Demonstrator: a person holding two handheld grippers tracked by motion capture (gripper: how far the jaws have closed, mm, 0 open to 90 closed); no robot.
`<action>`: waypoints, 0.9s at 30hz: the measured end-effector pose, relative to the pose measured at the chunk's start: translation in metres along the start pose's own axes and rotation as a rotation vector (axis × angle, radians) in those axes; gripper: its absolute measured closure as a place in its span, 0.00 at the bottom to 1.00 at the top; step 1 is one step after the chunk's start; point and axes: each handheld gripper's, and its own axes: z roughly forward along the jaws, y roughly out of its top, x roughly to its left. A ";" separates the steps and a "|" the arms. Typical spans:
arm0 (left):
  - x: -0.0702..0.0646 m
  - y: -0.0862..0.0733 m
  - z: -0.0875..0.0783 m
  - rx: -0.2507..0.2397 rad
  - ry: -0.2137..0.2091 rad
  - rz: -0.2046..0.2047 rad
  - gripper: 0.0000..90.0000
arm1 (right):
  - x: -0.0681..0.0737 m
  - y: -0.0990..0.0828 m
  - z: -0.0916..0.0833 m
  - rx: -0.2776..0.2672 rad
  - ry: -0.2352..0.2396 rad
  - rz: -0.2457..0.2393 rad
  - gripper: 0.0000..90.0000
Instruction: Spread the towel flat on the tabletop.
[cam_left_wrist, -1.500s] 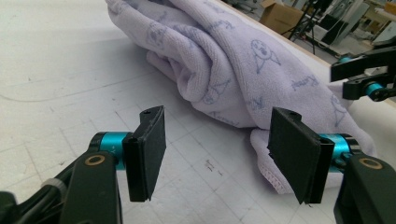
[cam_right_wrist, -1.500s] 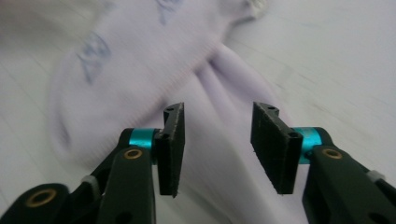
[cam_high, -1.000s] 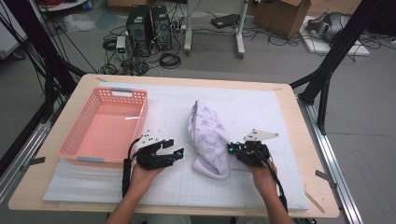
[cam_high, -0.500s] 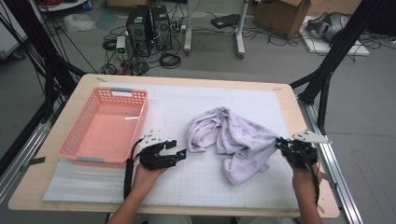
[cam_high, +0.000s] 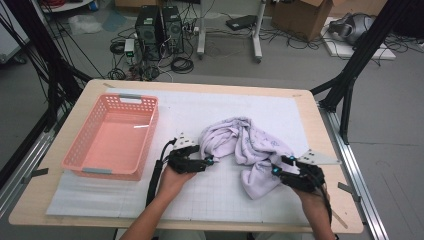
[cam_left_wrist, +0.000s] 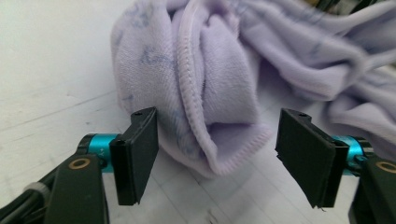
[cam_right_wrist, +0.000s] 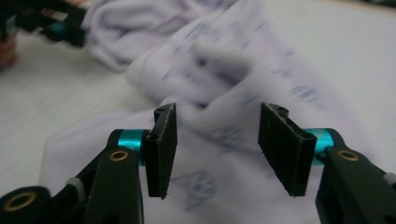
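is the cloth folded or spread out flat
Neither: the cloth lies crumpled in a loose heap on the table, with bunched folds and a hemmed edge curled over in the left gripper view.

Our left gripper and right gripper are black, each with flat black pads, teal collars, brass-ringed screws and a black cable; a grey three-cornered plate tops each.

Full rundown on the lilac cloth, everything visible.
The lilac cloth is soft knit-looking fabric with a faint blue print and stitched hems, crumpled in a loose ridge on the white gridded mat, right of the pink plastic basket. A folded hem lies between the left gripper's open jaws; the right gripper, jaws just opened, hovers over its near end.
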 end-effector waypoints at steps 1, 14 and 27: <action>-0.001 0.002 0.005 0.014 0.007 0.004 0.34 | 0.004 -0.003 0.007 0.022 0.015 -0.006 0.49; 0.011 0.005 0.004 0.080 0.124 0.017 0.78 | 0.016 -0.022 0.020 0.161 -0.017 -0.063 0.88; 0.037 0.013 -0.027 -0.045 0.158 -0.048 0.79 | 0.035 -0.062 -0.067 0.144 0.043 -0.048 0.89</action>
